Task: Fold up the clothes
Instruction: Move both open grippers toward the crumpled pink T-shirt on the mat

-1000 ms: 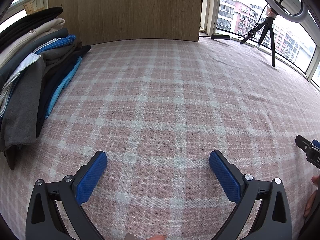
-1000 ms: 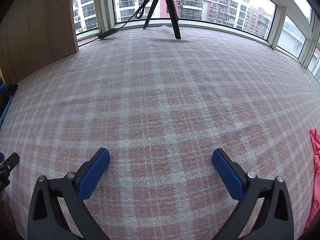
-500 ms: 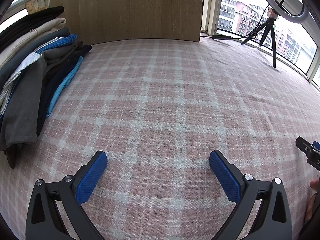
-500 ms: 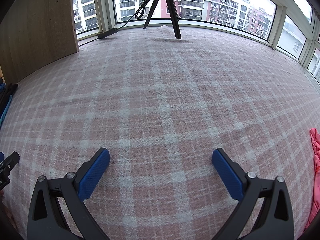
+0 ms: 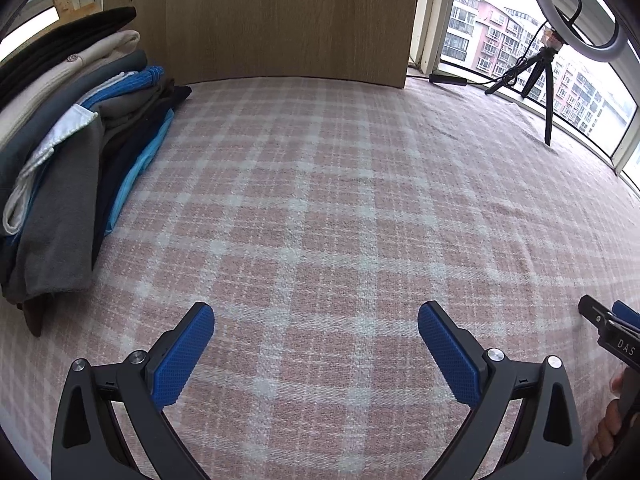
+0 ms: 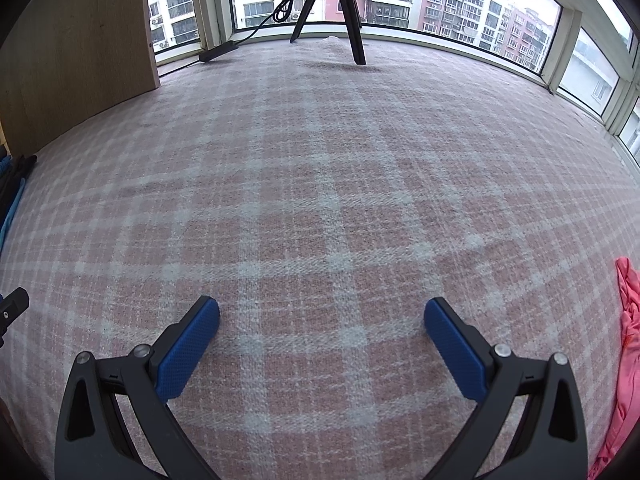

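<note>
Pink garment (image 6: 622, 364) crumpled at right edge of plaid blanket (image 6: 320, 184), right view only. Folded clothes stack (image 5: 68, 152) at left, mainly left view. Left tool (image 5: 316, 344) and right tool (image 6: 322, 340) both released, empty, above blanket. Nothing changed since earlier frames.

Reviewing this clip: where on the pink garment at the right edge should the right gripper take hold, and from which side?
Probably its near left edge. The pink garment lies crumpled at the right wrist view's far right, mostly out of frame, so only that bunched edge shows. The open right gripper could swing right and pinch a raised fold from the left, low over the plaid cover.
</note>
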Motion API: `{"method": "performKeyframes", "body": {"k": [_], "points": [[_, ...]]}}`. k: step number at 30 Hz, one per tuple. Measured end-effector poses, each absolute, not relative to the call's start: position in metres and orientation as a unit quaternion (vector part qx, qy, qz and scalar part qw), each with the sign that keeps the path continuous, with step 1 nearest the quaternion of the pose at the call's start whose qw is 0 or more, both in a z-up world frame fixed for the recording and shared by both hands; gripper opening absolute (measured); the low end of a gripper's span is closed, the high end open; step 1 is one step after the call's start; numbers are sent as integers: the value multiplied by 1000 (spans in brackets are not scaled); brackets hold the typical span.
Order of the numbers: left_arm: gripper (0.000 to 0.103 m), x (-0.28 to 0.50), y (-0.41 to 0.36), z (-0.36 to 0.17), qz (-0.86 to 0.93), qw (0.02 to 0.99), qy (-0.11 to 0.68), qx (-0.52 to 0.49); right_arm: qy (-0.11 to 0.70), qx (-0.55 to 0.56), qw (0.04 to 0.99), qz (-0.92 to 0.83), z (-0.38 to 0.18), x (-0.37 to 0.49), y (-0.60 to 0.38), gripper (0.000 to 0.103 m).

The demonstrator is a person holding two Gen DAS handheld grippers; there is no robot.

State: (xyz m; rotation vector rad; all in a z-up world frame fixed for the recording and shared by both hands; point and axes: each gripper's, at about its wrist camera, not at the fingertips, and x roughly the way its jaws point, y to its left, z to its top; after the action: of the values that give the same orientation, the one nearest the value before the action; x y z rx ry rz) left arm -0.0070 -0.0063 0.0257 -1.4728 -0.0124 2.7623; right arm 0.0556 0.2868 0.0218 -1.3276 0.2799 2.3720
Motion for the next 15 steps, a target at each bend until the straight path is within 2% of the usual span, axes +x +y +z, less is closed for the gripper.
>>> {"method": "performKeyframes", "body": {"k": [5,15], "points": [[102,4,-13,54,888,9,1,-461,99,-471,192,855,44,67,276,103],[102,24,-19,136,911,31,-7,-412,86,-417,173,888,129,80,244,103]]}}
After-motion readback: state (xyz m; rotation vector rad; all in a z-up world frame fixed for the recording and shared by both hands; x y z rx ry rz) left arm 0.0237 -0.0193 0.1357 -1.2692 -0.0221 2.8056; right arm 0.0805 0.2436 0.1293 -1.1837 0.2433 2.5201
